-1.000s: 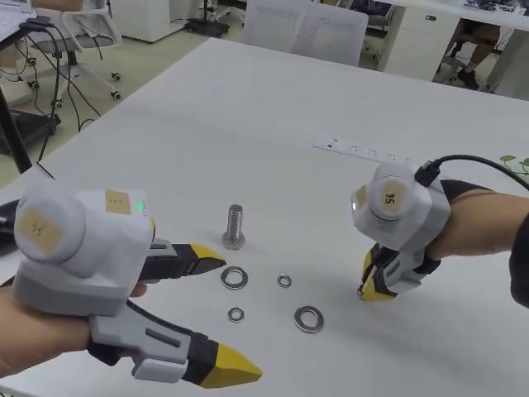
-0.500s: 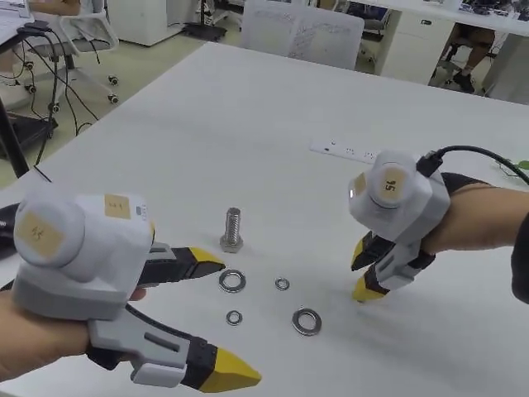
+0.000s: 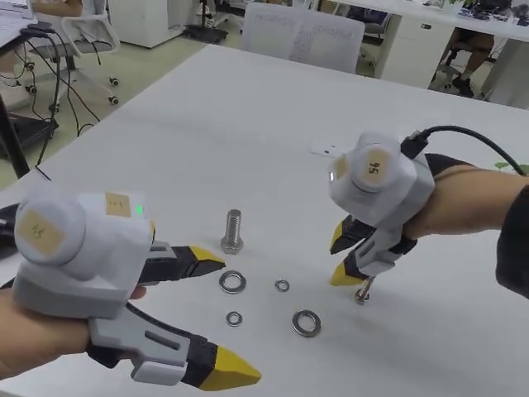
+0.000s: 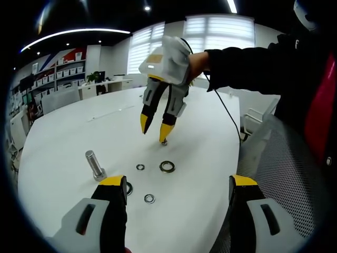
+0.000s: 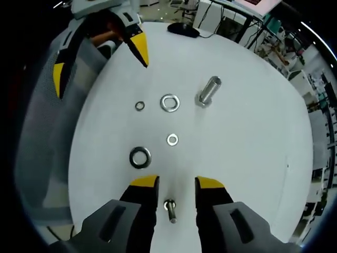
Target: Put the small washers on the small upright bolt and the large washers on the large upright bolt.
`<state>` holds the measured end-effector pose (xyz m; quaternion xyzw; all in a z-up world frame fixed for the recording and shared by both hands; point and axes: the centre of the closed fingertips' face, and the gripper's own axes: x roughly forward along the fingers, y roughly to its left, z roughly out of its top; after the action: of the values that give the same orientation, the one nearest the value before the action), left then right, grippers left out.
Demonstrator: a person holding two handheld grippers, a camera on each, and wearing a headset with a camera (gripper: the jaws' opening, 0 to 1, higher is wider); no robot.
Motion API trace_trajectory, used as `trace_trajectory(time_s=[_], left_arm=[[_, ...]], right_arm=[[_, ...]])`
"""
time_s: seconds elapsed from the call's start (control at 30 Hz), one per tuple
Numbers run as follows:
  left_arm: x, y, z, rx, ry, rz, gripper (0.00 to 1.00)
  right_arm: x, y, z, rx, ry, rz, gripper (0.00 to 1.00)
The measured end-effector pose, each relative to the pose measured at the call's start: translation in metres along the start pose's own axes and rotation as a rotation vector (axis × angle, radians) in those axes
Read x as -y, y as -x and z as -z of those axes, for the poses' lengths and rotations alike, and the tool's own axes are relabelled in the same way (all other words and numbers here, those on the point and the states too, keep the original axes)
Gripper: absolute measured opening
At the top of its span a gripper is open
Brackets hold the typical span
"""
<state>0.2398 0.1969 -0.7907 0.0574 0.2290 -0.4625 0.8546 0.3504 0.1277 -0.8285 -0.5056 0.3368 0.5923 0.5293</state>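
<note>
I see right gripper (image 3: 340, 260) lifted, jaws ajar, small bolt (image 3: 362, 291) left standing. Left gripper (image 4: 177, 182) wide open, empty.

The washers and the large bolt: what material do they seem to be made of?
The washers look like bare steel: grey and shiny, with bright glints on their rims. The large bolt also looks metallic: silver-grey, with a duller sheen along its thread. The exact alloy cannot be told.
</note>
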Motion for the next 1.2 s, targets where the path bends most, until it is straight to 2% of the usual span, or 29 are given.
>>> trace_trajectory(time_s=[0.3,0.5,0.93,1.2], left_arm=[[-0.002,0.001,-0.002,0.003,-0.001,-0.010,0.79],[-0.003,0.003,-0.002,0.007,0.000,-0.018,0.79],[-0.005,0.008,-0.002,0.015,0.006,-0.040,0.79],[-0.005,0.011,-0.002,0.019,0.012,-0.048,0.79]], right_arm=[[0.003,-0.011,-0.021,0.010,0.035,-0.019,0.28],[0.001,-0.025,-0.031,0.006,0.051,-0.047,0.28],[-0.004,-0.052,-0.040,-0.024,0.082,-0.090,0.25],[-0.002,-0.060,-0.037,-0.050,0.092,-0.079,0.22]])
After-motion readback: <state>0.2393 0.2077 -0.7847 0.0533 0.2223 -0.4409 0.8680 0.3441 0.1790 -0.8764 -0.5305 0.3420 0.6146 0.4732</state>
